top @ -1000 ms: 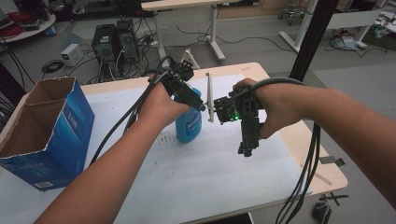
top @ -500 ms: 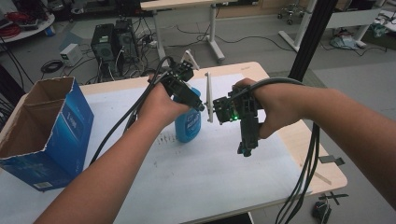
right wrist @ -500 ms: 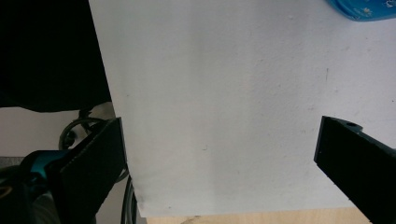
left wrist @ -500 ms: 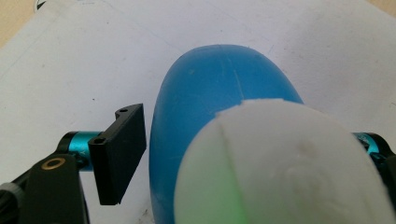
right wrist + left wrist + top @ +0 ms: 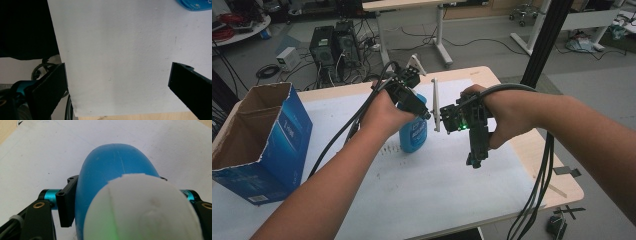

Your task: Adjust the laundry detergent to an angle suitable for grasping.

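Blue bottle [image 5: 413, 134] with a white cap [image 5: 142, 207], a faint green glow on the cap's lower edge. Pale print on the bottle's label, too blurred to read. Both grippers, left [image 5: 424, 112] and right [image 5: 475, 161], are black with teal joints; a green light shines on the right one. White sheet [image 5: 422, 185] over a tan table [image 5: 557, 170]. Blue box [image 5: 277, 145], brown inside.

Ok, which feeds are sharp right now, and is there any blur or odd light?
High view: sharp, evenly lit. Left gripper view: the white cap is blurred from closeness, with a green glow at its base; the blue bottle is soft. Right gripper view: paper crisp, upper left corner dark.
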Demonstrator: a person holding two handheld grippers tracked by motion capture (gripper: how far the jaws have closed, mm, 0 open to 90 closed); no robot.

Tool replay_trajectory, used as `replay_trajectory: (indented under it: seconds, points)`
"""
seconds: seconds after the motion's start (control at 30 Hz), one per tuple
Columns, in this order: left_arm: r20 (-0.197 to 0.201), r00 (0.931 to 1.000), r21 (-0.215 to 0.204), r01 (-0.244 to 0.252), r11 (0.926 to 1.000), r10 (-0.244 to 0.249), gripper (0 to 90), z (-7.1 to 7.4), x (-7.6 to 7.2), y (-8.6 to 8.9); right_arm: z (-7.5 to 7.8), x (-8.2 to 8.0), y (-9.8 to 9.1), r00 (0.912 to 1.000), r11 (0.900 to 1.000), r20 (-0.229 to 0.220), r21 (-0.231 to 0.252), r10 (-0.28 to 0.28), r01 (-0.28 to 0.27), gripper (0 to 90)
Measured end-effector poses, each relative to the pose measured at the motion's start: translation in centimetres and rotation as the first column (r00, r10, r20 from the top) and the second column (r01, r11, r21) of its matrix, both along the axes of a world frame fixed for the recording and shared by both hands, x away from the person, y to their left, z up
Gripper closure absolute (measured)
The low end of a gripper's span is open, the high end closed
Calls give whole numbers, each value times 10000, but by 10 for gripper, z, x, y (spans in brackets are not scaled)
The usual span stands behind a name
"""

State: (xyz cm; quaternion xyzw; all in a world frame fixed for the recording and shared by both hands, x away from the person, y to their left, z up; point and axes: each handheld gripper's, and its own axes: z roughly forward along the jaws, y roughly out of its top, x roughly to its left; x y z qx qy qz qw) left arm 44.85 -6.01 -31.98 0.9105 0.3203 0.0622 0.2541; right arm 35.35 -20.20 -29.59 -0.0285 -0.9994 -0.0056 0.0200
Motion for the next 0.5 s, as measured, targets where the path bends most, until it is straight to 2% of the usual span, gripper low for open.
replay_trajectory:
  seconds: [0.17, 0.5]
  points:
    - [162, 9999, 97, -39, 9999, 38, 291, 0, -1, -1, -1, 0, 0, 10000, 10000, -7, -3, 78, -78, 16]
    - [189, 9998, 54, -92, 9999, 91, 338, -1, -2, -1, 0, 1, 0, 10000, 10000, 9, -12, 72, -72, 16]
